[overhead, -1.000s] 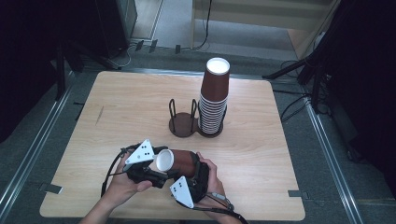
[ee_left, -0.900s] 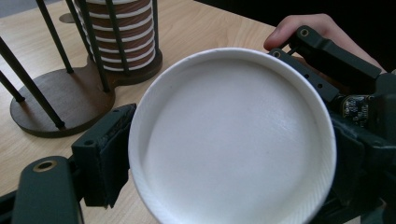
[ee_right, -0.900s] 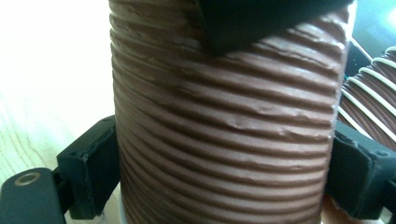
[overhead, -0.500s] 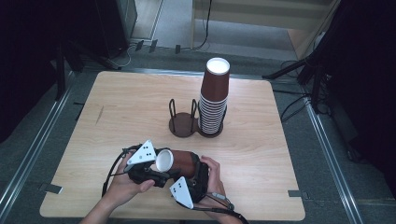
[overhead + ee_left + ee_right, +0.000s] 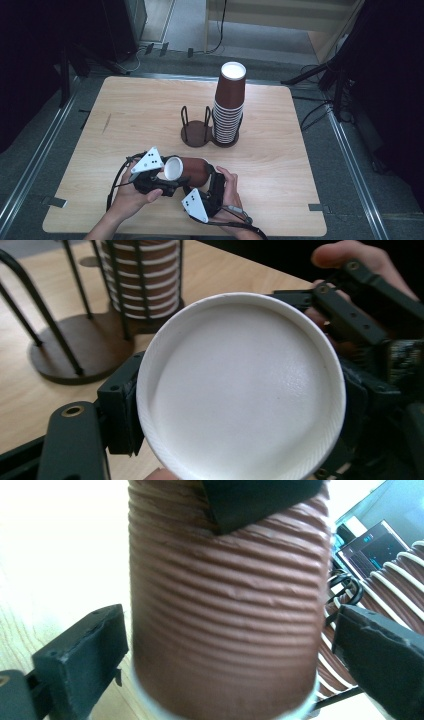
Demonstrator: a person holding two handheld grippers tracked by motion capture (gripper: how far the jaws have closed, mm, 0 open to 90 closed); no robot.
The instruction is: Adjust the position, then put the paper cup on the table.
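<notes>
Left tool: jaws have just been closing and now pinch the brown paper cup at its white rim end; in the left gripper view a black pad sits against each side of the rim, the cup's white inside facing the camera.
Left hand: enters from the bottom edge, wrapped around the tool body, forearm angled up and rightward; grey three-cornered plate on top, cable looping off to its left.
Right tool: jaws stand to either side of the cup's ribbed wall near its bottom end; a sliver of gap shows beside each pad in the right gripper view, so contact cannot be confirmed.
Right hand: low at the near edge, fingers curled over the tool body, tool pointing away from the person.
Cup position: lying level between the two tools, above the near part of the tabletop, mouth toward the left hand.
Cup holder: dark base with wire loops, mid-tabletop, well apart from the hands.
Cup stack: upright in the holder's right bay.
</notes>
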